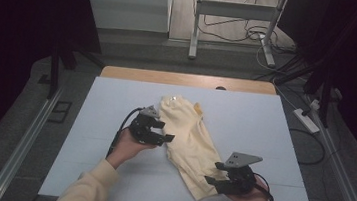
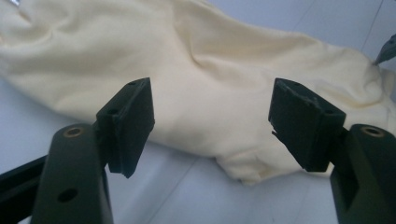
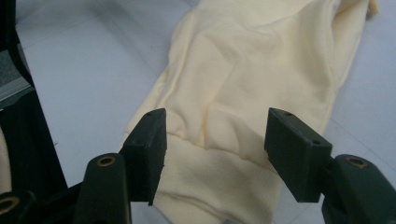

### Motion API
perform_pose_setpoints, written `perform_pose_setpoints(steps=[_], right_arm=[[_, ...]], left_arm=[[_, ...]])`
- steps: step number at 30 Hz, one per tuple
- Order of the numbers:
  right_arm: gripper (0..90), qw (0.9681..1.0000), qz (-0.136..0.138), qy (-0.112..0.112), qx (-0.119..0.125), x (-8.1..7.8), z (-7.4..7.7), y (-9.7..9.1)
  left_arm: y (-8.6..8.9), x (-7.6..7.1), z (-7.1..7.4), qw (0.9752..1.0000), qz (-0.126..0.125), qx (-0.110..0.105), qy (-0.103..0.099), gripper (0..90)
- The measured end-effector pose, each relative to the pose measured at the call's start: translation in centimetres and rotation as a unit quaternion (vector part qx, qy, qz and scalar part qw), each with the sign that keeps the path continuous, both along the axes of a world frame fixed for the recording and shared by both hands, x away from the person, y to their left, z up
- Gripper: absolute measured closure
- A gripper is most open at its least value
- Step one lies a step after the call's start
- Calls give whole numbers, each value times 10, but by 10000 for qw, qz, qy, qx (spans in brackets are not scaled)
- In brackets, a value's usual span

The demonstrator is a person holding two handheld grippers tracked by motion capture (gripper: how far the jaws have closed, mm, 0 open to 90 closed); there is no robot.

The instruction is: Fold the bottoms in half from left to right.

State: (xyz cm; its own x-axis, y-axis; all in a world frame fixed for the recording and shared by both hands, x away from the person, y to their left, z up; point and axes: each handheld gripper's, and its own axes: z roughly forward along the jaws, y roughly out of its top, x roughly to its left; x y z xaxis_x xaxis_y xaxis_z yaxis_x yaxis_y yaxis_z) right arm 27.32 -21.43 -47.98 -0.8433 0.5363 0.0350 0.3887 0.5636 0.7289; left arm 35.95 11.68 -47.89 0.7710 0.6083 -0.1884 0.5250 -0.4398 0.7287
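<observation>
A pale yellow garment lies bunched in a long diagonal strip on the white table top, from the far middle down toward the near right. My left gripper sits at the cloth's left edge with its jaws apart. In the left gripper view the gripper is open, and the garment lies just beyond the pads. My right gripper is at the cloth's near end. In the right gripper view the gripper is open over the ribbed hem of the garment, pads not pressing it.
A wooden strip runs along the table's far edge. On the floor, a metal stand with cables is behind the table and a power strip lies to the right. A metal rail flanks the left side.
</observation>
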Motion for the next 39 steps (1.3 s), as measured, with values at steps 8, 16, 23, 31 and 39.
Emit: perform_pose_setpoints(steps=[8,16,23,31,39], right_arm=[[378,9993,364,28,-33,-8,0,13],[369,9966,476,161,-658,-7,-21,27],[599,9968,379,180,-680,-2,-24,27],[754,9961,500,316,-652,-2,-18,27],[759,9950,861,251,-438,-17,-7,38]], left_arm=[[12,-12,-6,10000,63,-23,57,297],[22,-15,-5,9999,138,-30,31,297],[27,-14,-6,9998,202,9,41,296],[31,-13,-6,9997,219,-32,62,297],[34,-14,-4,9996,252,-92,31,296]])
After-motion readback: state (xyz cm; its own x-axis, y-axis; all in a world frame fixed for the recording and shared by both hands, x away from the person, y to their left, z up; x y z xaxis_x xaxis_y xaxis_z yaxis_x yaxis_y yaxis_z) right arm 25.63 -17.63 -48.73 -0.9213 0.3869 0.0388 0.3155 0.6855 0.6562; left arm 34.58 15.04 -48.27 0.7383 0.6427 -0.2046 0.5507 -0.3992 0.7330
